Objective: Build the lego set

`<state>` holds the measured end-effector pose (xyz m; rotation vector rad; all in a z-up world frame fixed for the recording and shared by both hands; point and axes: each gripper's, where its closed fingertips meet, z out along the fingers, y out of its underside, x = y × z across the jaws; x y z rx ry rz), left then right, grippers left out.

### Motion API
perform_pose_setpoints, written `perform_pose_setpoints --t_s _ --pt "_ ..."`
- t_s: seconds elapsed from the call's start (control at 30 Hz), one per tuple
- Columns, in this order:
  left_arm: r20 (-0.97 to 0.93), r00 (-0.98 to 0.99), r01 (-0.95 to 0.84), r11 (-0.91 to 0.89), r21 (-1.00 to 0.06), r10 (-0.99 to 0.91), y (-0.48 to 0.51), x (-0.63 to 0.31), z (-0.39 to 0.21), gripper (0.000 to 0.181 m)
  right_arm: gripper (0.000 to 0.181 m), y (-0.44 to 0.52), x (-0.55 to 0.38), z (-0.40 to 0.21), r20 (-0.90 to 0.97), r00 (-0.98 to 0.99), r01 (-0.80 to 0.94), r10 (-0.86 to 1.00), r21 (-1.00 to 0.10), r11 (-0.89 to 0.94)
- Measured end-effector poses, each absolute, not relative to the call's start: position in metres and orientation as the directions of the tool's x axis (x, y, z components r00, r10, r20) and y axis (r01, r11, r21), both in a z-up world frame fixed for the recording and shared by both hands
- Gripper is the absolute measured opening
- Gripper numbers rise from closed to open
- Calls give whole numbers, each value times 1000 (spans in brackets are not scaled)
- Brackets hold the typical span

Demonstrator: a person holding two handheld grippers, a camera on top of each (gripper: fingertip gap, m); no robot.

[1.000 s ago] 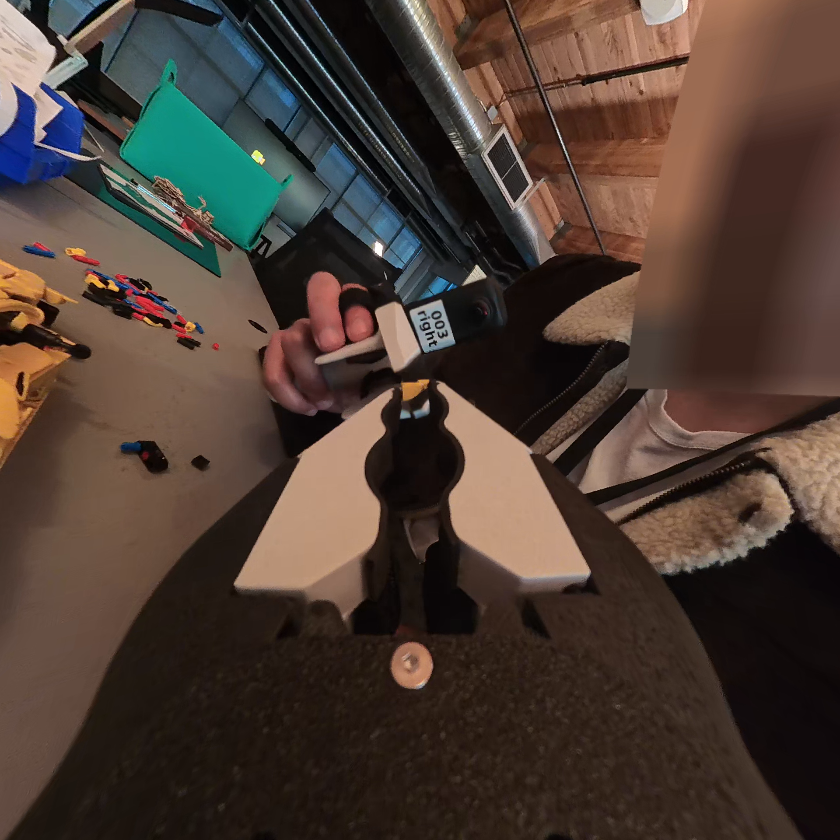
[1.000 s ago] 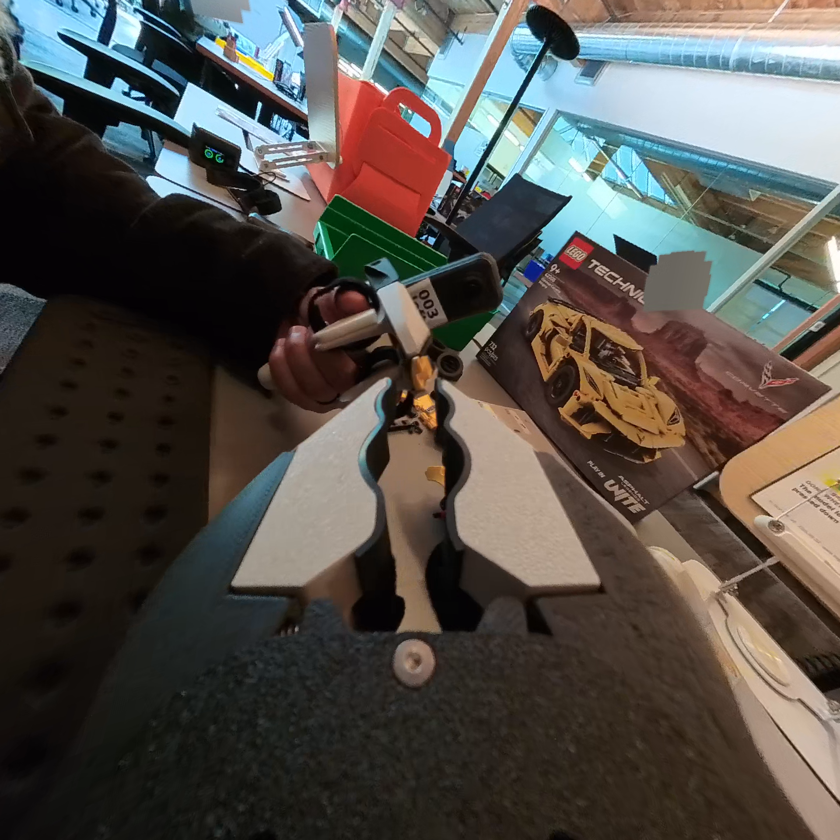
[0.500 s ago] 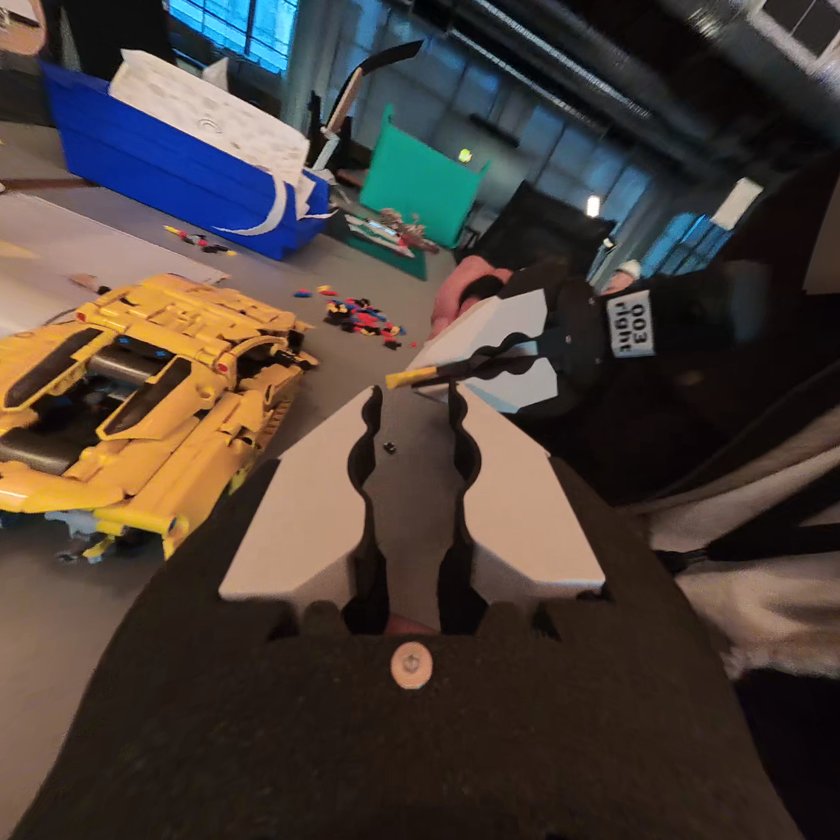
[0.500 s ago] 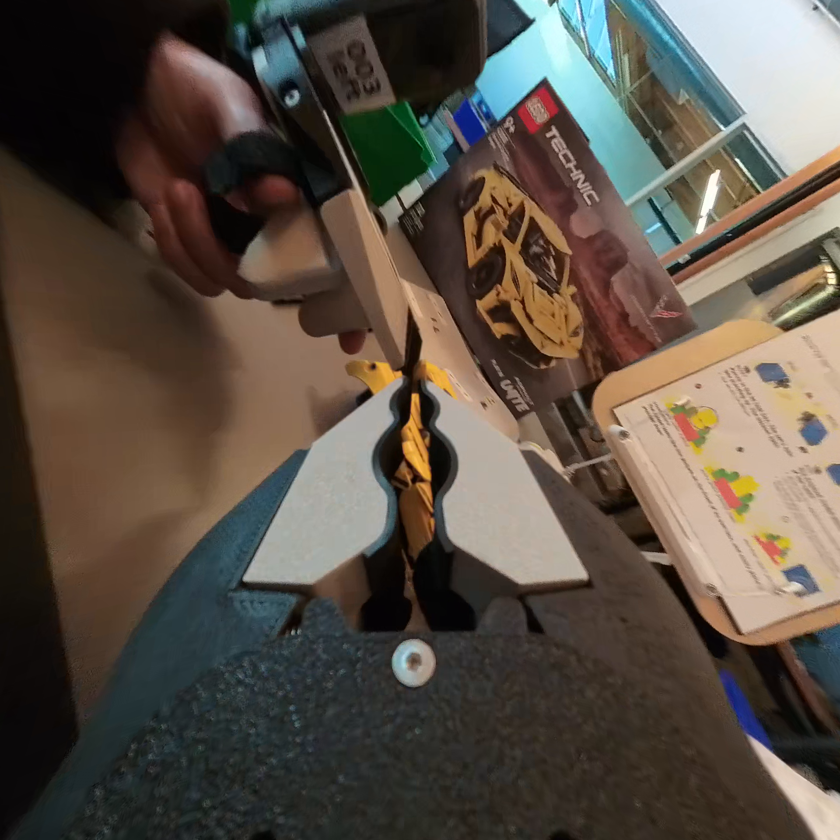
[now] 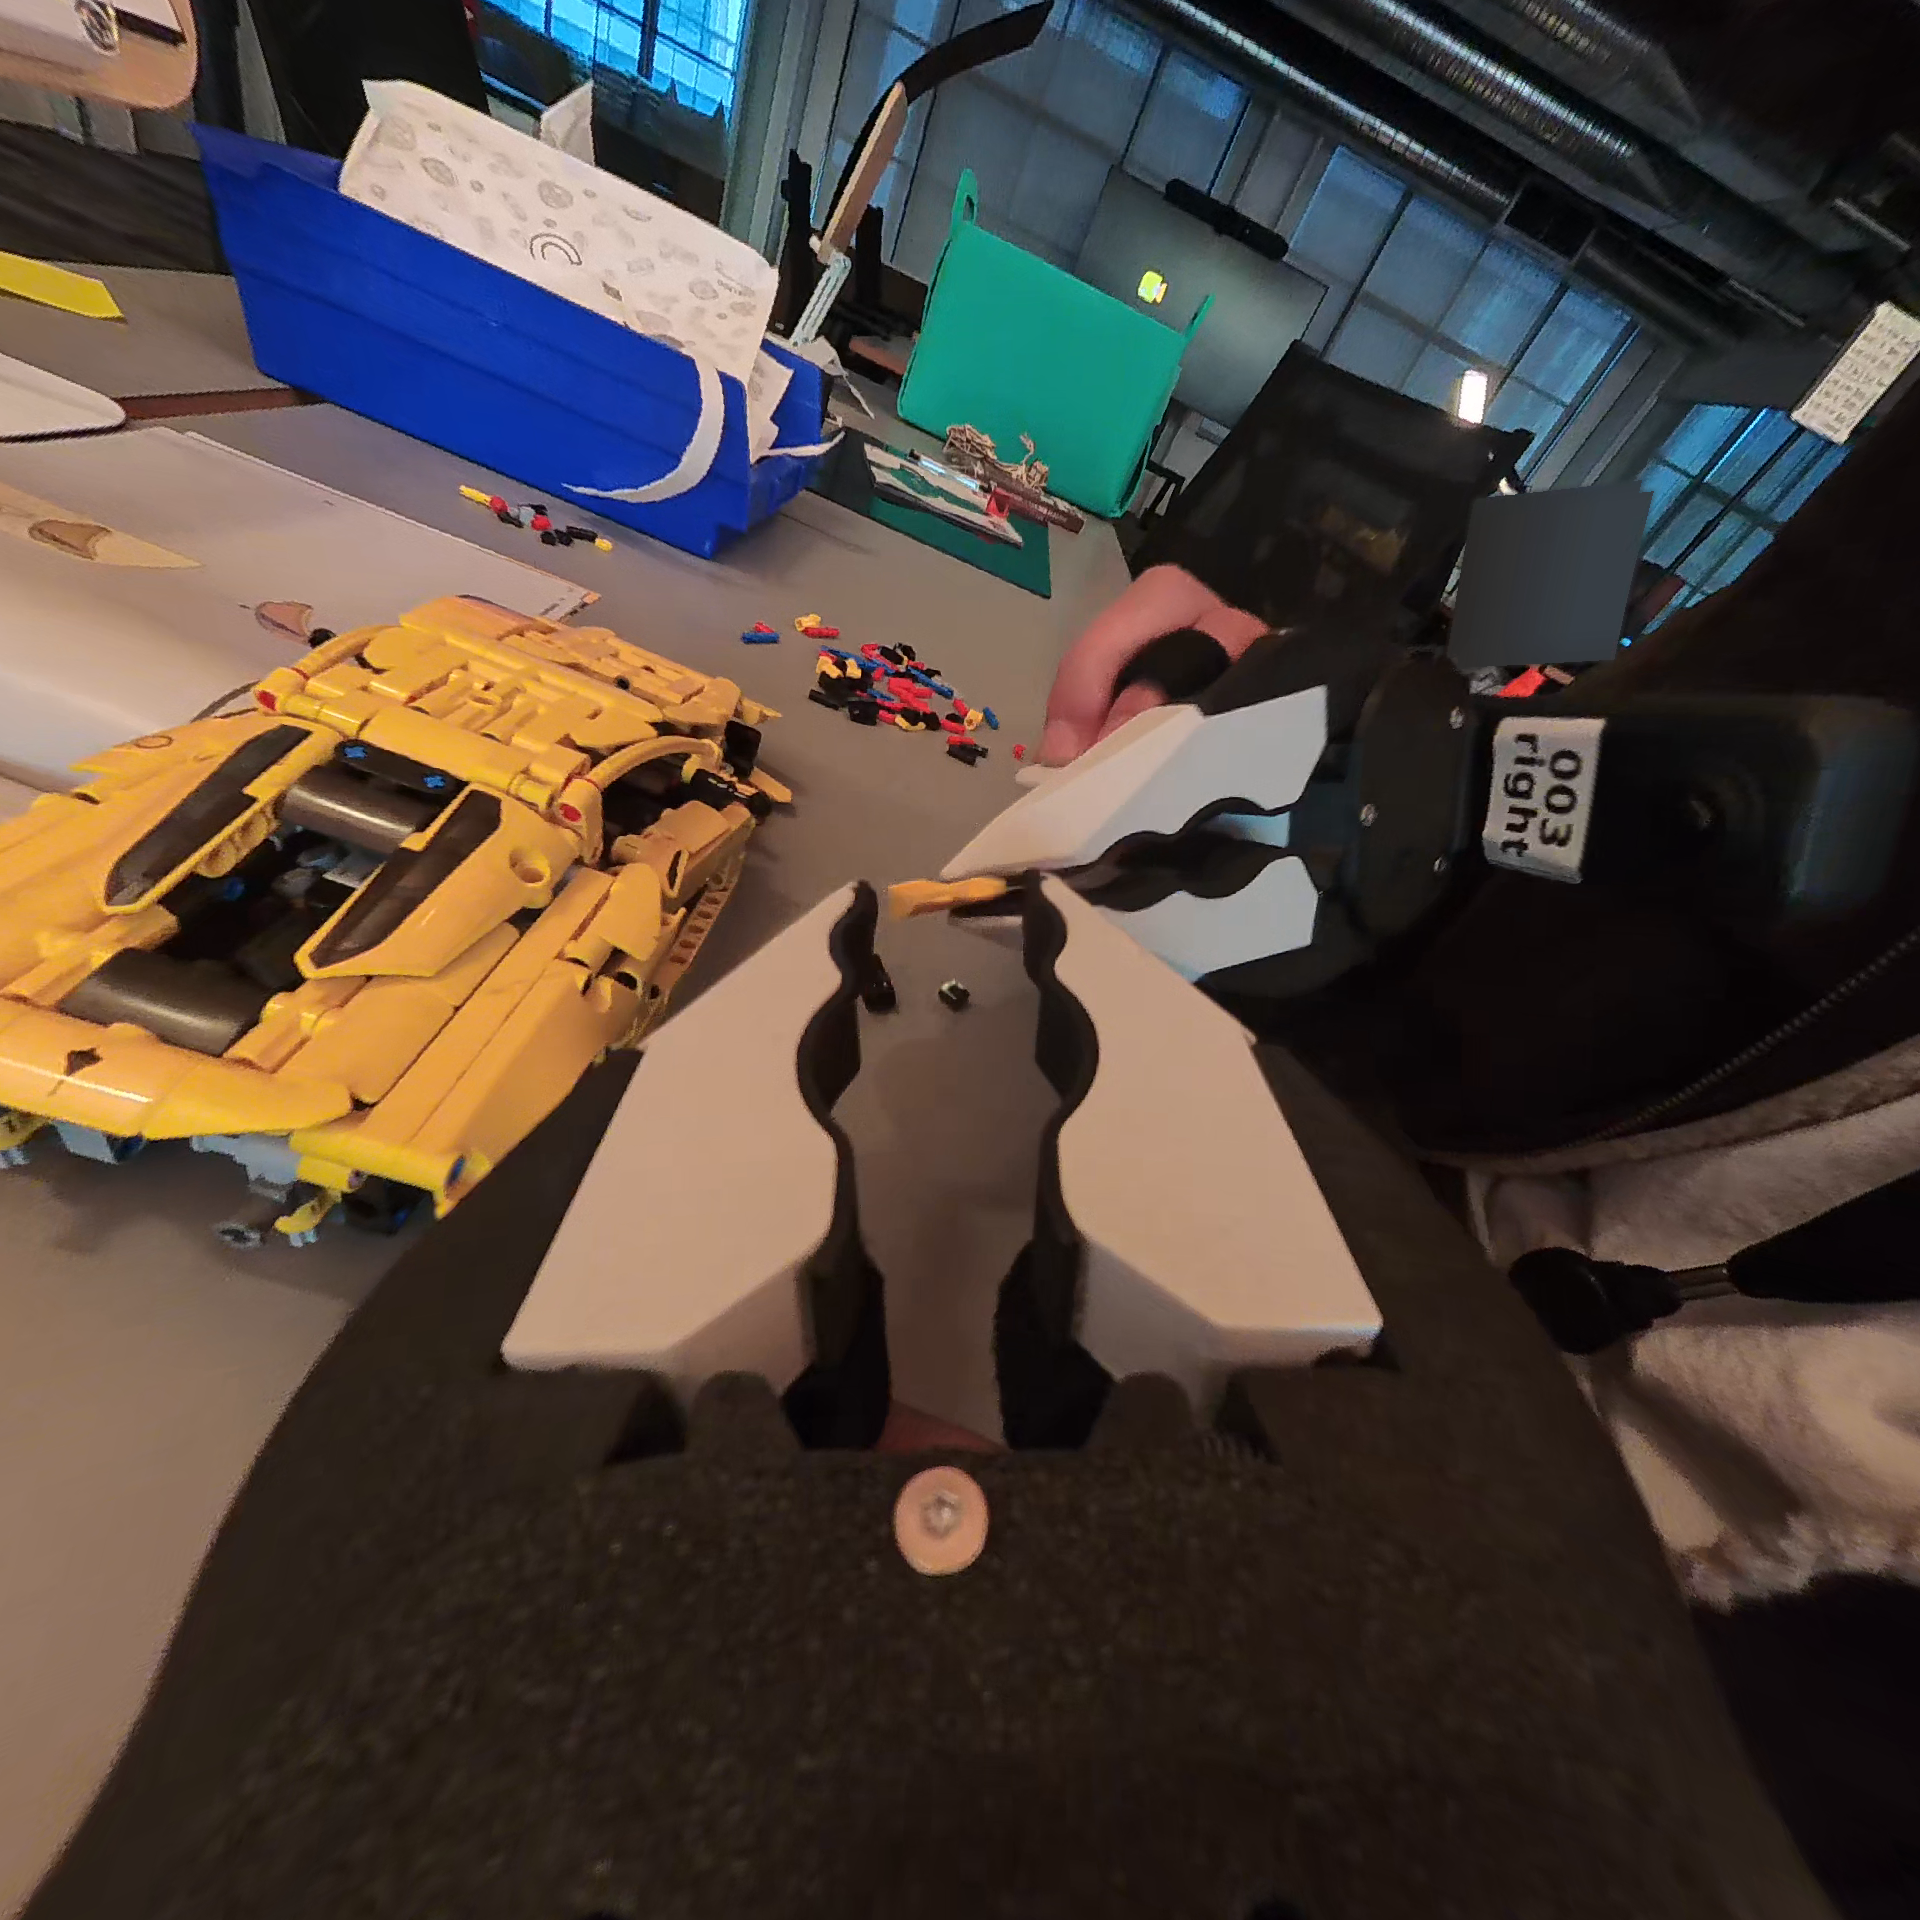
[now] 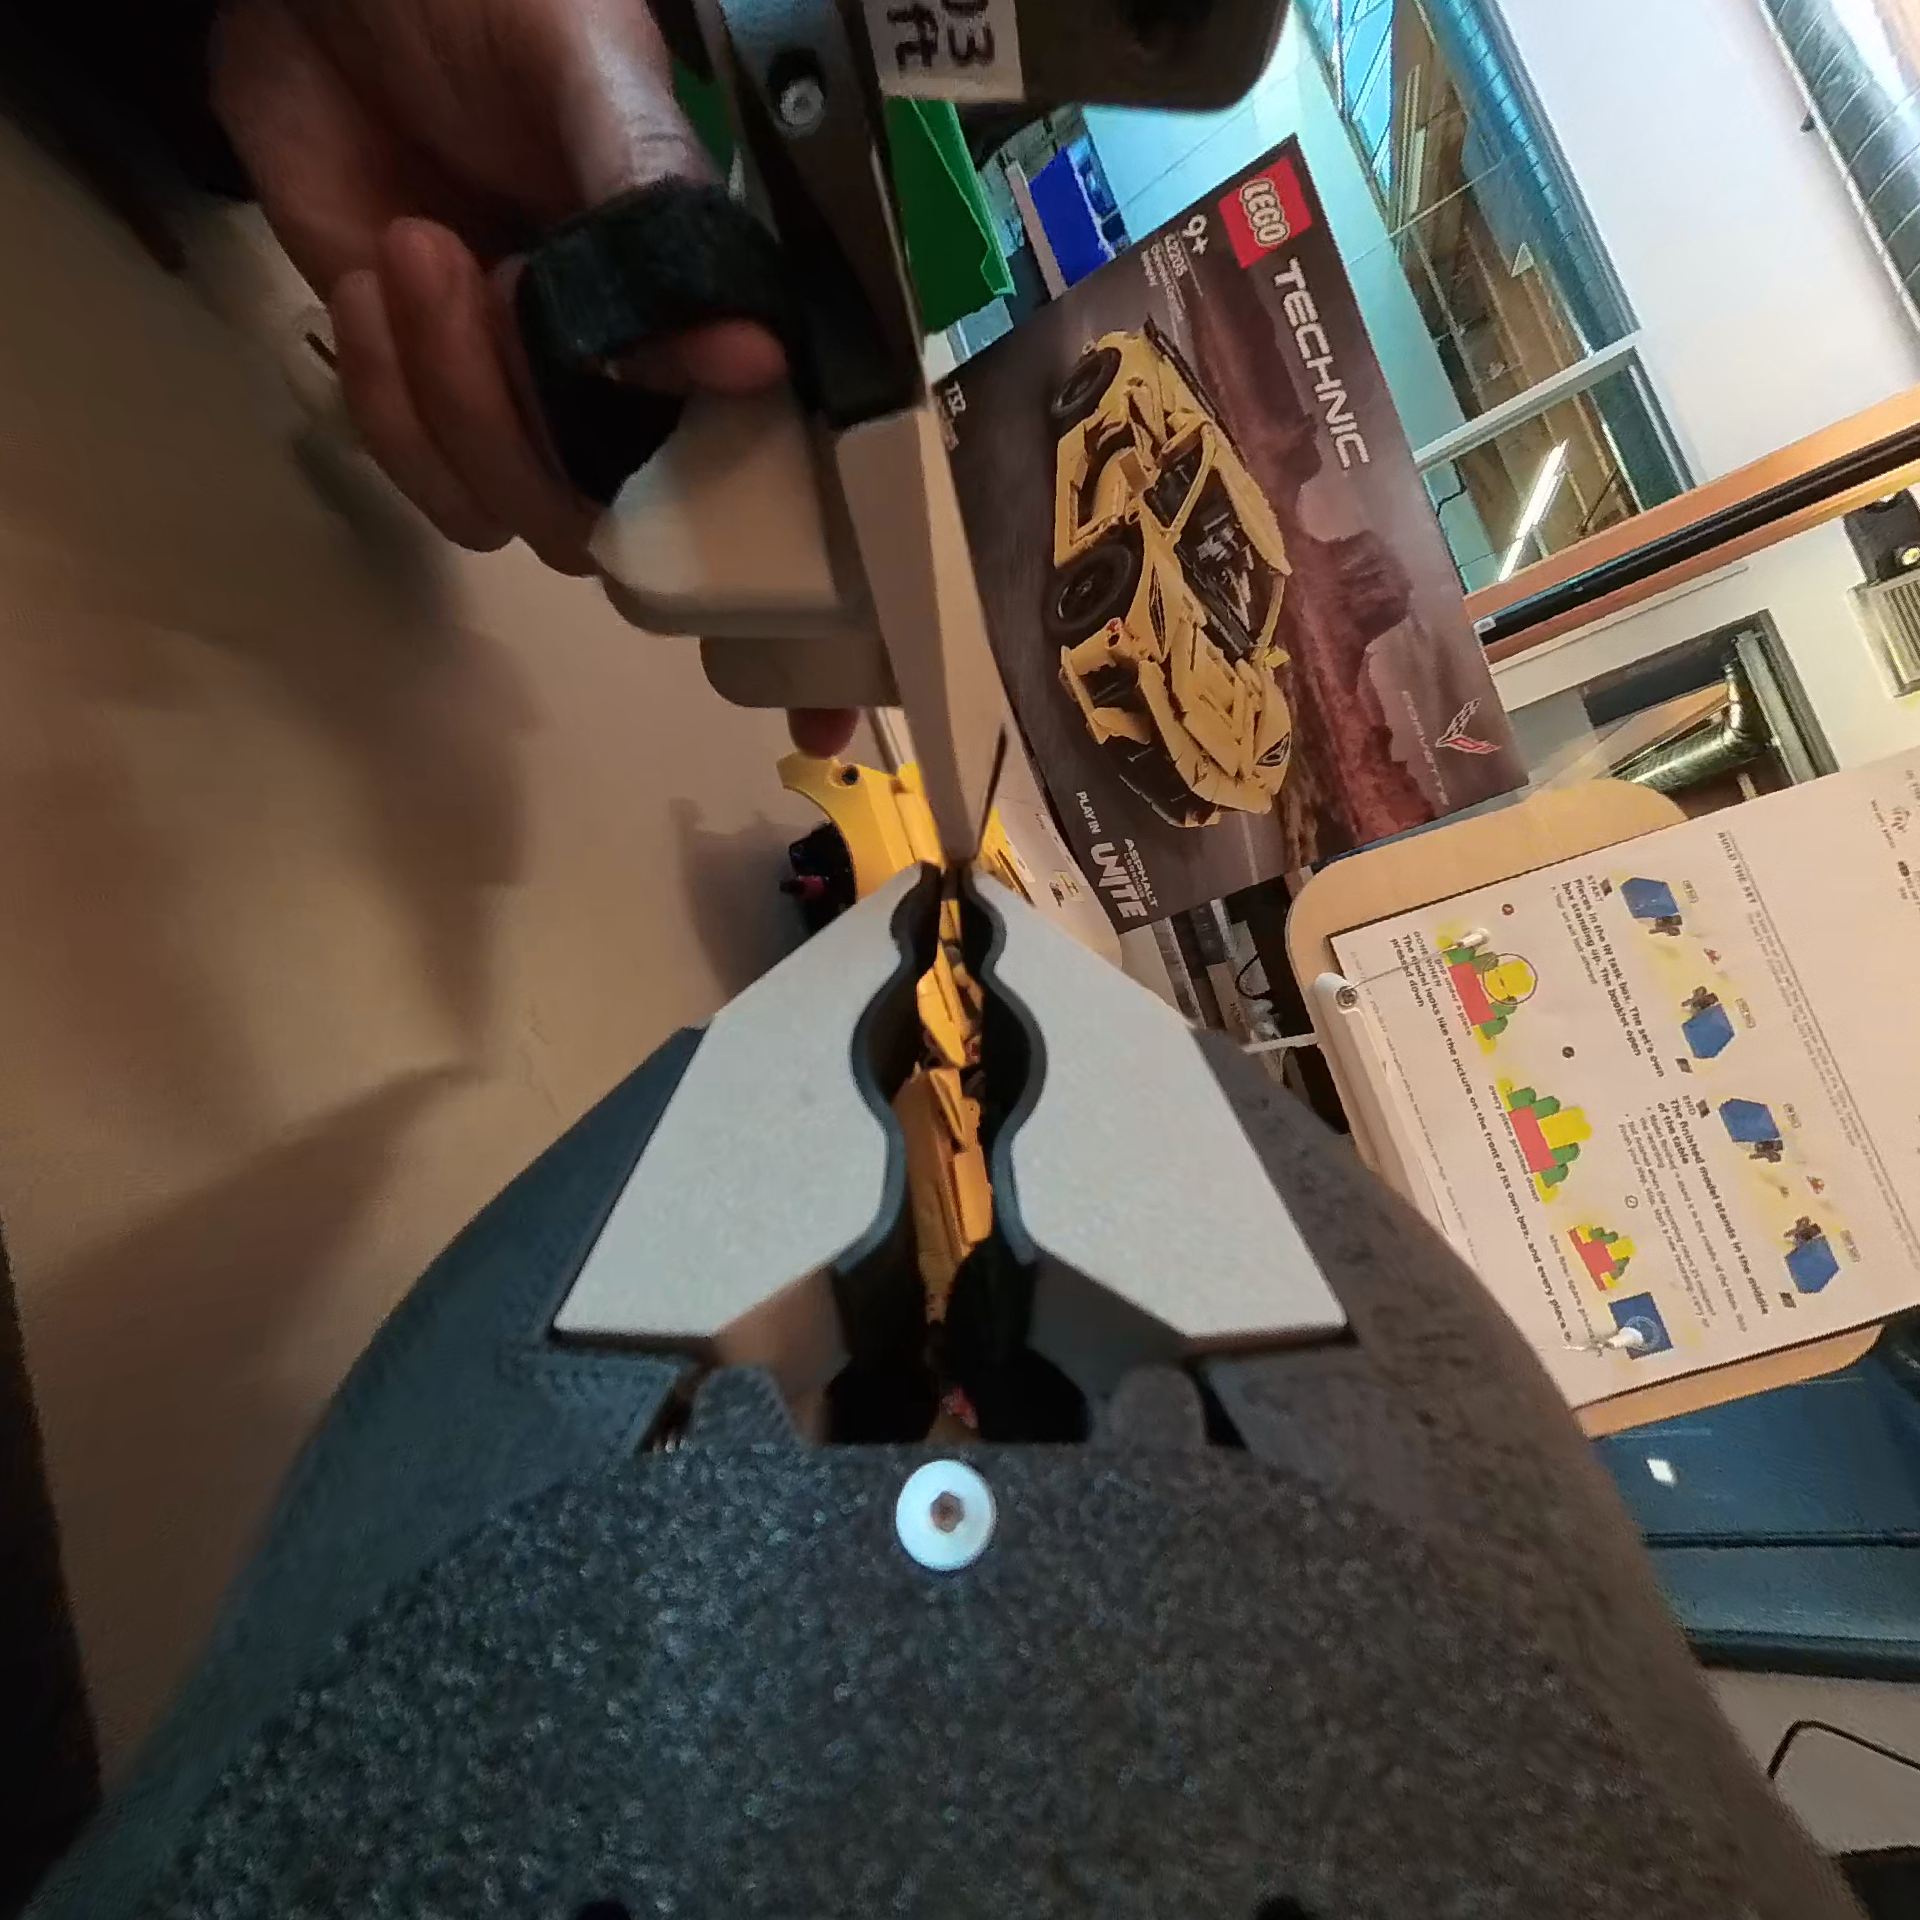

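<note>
My left gripper is open and empty, low over the grey table. My right gripper comes in from the right, just past the left fingertips, shut on a small yellow lego piece that sticks out of its tips. In the right wrist view my right gripper is nearly closed with yellow showing in the gap. The left gripper hangs edge-on right above its tips. The part-built yellow lego car lies to the left. Two small black pieces lie between the left fingers.
Loose red, blue and black pieces lie scattered beyond the car. A blue bin with paper and a green bin stand at the back. The lego box stands upright; an instruction sheet on a board is at the right. Less than 4 cm separates the two grippers' tips.
My left gripper has opened and let go of the yellow piece, then swung down toward the table and car. My right gripper has kept the piece and turned toward the box.
</note>
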<state>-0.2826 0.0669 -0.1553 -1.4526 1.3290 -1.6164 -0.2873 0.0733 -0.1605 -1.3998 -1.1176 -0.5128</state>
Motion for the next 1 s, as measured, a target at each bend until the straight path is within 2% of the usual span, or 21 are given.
perform_pose_setpoints --t_s 0.3,0.4,0.5,0.63,0.7,0.83,0.9,1.0 --pt "308 -245 -171 -272 -947 -919 65 -284 -154 21 2 71 -289 -160 825 470 822 313 -539 185" --pt "306 -273 -160 -270 -949 -912 62 -286 -152 21 3 68 -292 -156 723 565 728 399 -663 171" --pt "324 -311 -135 -296 -946 -894 59 -290 -144 21 17 61 -295 -145 566 655 572 501 -804 161" --pt "424 -418 -88 -429 -899 -803 55 -299 -123 21 27 50 -293 -129 331 684 336 650 -934 121" --pt "490 -476 -87 -515 -853 -731 54 -304 -113 20 27 47 -294 -121 338 678 313 653 -936 160" --pt "581 -550 -133 -625 -770 -600 49 -307 -106 20 23 50 -306 -123 533 633 477 561 -840 259" --pt "601 -560 -150 -644 -750 -570 47 -307 -107 20 26 49 -311 -122 527 629 462 572 -845 271" --pt "613 -556 -163 -650 -742 -561 47 -305 -109 20 18 49 -309 -118 554 631 475 543 -829 294"
